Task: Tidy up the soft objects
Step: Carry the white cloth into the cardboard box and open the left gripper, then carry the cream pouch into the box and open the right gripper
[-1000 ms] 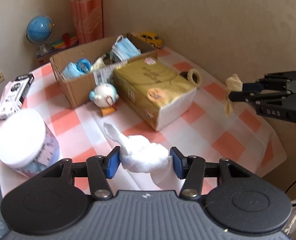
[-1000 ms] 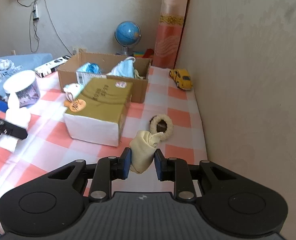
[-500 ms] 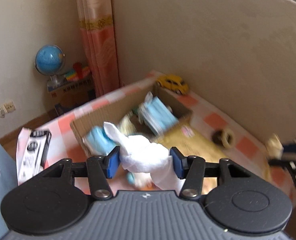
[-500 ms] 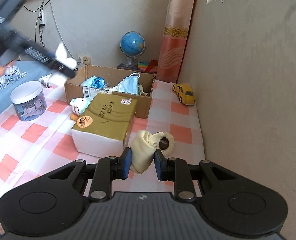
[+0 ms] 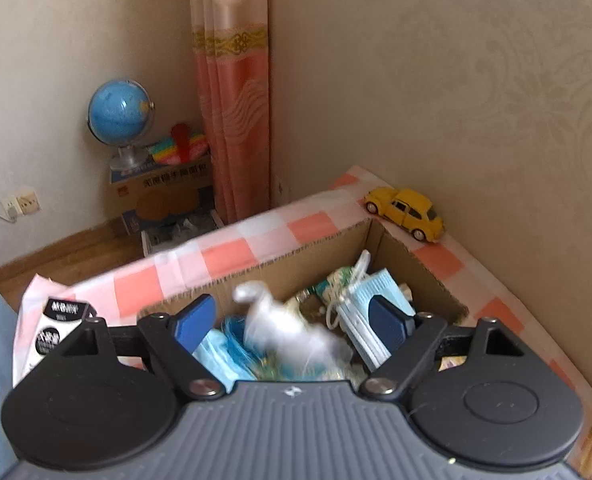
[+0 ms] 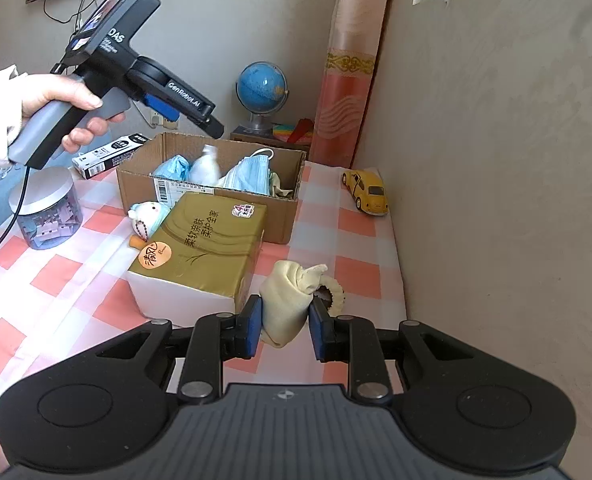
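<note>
The white cloth (image 5: 292, 332), blurred in the left wrist view, lay free between the spread jaws of the left gripper (image 5: 294, 326) and over the open cardboard box (image 5: 296, 258). The pads (image 5: 194, 322) did not press on it; the jaws were opening, and the cloth appeared to be dropping among the blue face masks (image 5: 369, 308) in the box. The right wrist view showed the same white bundle (image 6: 207, 166) inside the box, directly below the left gripper's tip, with a hand (image 6: 66, 106) on the gripper's handle.

The cream cloth pouch (image 6: 286, 304) was clamped between the pads of the right gripper (image 6: 284, 322), jaws drawn in tight on it, low over the checked tablecloth (image 6: 108, 308). The pouch stood roughly upright in the grip, its knotted end pointing away from the camera and to the right.

The relation governing the next move, as judged: the box lay ahead of the right gripper and to its left, well apart, with the gold tissue pack (image 6: 204, 246) between. A lift over that pack would be called for. The left gripper hung over the box opening and would need to clear it first.

A brown-centred frilled item (image 6: 331, 294) lay just behind the pouch. A small plush toy (image 6: 148, 216) rested beside the tissue pack, outside the box, still to be sorted.
</note>
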A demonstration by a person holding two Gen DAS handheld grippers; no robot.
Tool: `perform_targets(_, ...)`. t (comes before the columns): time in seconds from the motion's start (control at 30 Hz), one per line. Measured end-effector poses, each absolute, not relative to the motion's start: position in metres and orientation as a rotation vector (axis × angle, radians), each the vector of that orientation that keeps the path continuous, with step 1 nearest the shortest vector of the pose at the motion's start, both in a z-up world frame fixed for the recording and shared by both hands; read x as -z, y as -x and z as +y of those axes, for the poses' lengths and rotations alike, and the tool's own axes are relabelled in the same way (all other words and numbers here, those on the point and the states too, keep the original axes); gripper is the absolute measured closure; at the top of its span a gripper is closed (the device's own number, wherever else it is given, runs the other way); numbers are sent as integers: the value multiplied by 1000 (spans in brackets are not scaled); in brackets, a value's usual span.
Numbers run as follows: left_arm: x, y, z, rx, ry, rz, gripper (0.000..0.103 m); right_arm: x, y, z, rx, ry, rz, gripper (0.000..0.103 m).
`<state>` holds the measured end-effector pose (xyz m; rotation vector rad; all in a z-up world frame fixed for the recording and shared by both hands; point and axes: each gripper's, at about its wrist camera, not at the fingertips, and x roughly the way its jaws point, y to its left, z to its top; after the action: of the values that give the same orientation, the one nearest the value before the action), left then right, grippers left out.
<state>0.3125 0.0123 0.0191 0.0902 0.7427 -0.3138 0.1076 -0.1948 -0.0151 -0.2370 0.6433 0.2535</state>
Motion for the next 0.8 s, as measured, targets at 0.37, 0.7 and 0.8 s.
perform_targets(0.37,-31,-222,33,271,-95,732,7,9,-111,-185,-283,237,631,74)
perform_targets(0.7,-21,-123,32,193,-111,691,4,-1,-132,-164,-359,242,624,74)
perform_targets(0.8,-21,-117,34,179,-98,678,4,-3,-143,-158,-370,251,632,74)
